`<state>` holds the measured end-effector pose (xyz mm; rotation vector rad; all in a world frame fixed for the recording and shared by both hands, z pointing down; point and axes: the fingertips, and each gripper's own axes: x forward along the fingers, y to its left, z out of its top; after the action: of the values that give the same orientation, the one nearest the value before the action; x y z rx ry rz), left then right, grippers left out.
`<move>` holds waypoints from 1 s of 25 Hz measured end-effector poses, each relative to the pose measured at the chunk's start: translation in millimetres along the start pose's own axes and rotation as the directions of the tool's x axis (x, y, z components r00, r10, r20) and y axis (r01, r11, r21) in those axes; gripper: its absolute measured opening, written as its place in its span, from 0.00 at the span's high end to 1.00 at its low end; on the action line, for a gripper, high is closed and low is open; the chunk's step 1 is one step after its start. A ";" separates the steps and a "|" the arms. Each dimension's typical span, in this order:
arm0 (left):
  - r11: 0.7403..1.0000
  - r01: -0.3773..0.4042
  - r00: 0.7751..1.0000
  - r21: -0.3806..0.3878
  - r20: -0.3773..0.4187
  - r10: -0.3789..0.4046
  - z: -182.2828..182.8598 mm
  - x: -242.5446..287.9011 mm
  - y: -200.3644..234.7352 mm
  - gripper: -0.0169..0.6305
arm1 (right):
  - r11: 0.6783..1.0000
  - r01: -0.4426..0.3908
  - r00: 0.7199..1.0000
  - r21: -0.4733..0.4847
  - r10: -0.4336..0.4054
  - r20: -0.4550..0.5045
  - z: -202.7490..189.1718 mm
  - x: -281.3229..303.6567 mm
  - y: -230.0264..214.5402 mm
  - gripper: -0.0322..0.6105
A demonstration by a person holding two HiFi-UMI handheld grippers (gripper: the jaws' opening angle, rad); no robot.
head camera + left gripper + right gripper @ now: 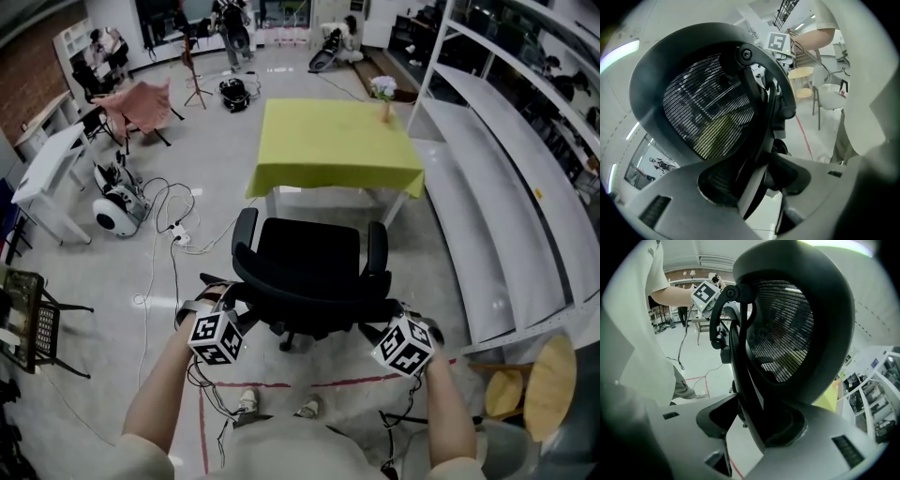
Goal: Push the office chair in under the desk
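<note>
A black mesh-backed office chair (309, 258) stands on the floor just in front of me, facing a desk (337, 141) covered with a yellow-green cloth. The chair sits short of the desk, with a strip of floor between them. My left gripper (225, 305) is at the left edge of the backrest (708, 112), and its jaws are closed over the backrest's rim. My right gripper (394, 317) grips the right edge of the backrest (787, 333) the same way, with the rim running between its jaws. Each marker cube shows in the other gripper's view.
A small vase of flowers (384, 94) stands on the desk's far right corner. Long white shelving (487, 187) runs along the right side, with a wooden stool (544, 375) near me. Cables and a round white device (117, 211) lie on the floor at left. Red tape (309, 382) marks the floor.
</note>
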<state>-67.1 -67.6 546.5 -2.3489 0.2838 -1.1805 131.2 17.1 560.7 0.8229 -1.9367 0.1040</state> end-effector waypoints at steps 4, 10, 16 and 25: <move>1.000 -0.006 1.000 0.011 0.012 0.006 10.0 19.4 16.8 0.64 | 1.000 -0.011 1.000 -0.022 0.011 -0.007 -8.0 2.3 -21.5 0.69; 1.000 -0.014 1.000 0.004 0.009 0.014 26.6 50.7 34.5 0.64 | 0.997 0.073 0.997 -0.041 -0.072 0.019 -25.3 7.0 -57.0 0.67; 1.000 0.004 1.000 -0.030 0.011 -0.004 41.8 77.1 55.9 0.63 | 0.996 0.077 0.997 -0.045 -0.076 0.026 -38.0 10.2 -91.9 0.67; 1.000 -0.015 1.000 -0.024 0.015 0.015 74.0 121.9 85.4 0.63 | 0.990 0.121 0.992 -0.074 -0.118 0.041 -66.0 13.3 -152.0 0.65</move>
<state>68.3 -163.9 549.9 -2.3717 0.3116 -1.1576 266.6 -79.3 564.4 0.8929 -1.9088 -0.0569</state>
